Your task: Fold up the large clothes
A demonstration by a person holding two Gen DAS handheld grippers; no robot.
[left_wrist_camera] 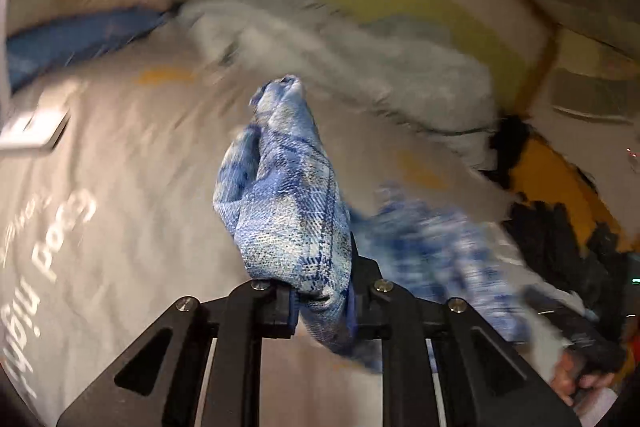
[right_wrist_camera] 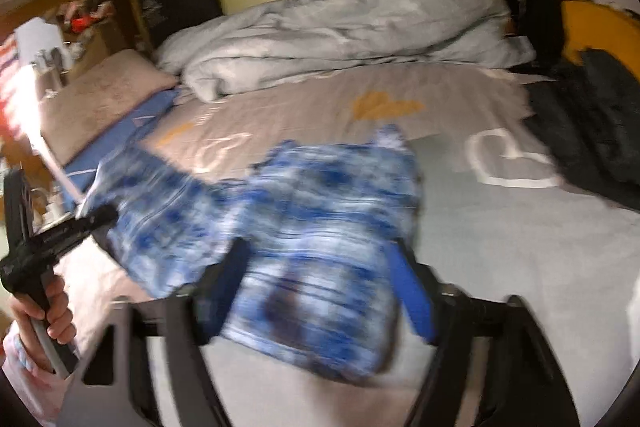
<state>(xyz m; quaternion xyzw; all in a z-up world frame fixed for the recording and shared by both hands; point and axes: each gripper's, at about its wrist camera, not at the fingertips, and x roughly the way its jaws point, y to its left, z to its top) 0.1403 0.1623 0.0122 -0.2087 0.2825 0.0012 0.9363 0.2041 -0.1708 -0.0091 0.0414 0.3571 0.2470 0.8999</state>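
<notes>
The left gripper (left_wrist_camera: 322, 297) has its jaws clenched on a bunched fold of the blue plaid garment (left_wrist_camera: 284, 211), which rises in a twisted peak in front of the left wrist camera and trails off, blurred, toward the right. In the right wrist view the right gripper (right_wrist_camera: 320, 291) has its jaws on either side of another part of the same cloth and looks to be grasping it, though motion blur hides the contact. The garment (right_wrist_camera: 280, 219) hangs spread between the two grippers above the bed sheet (right_wrist_camera: 500, 227), a grey sheet printed with white heart outlines and an orange shape. At the left of that view the person's left hand (right_wrist_camera: 52, 315) grips the black handle of the other gripper. Farther back a tan pillow (right_wrist_camera: 100, 99) lies on a blue cover at the left, a rumpled pale quilt (right_wrist_camera: 360, 19) is heaped against the wall, and dark clothing (right_wrist_camera: 592, 131) sits at the right edge of the bed.
</notes>
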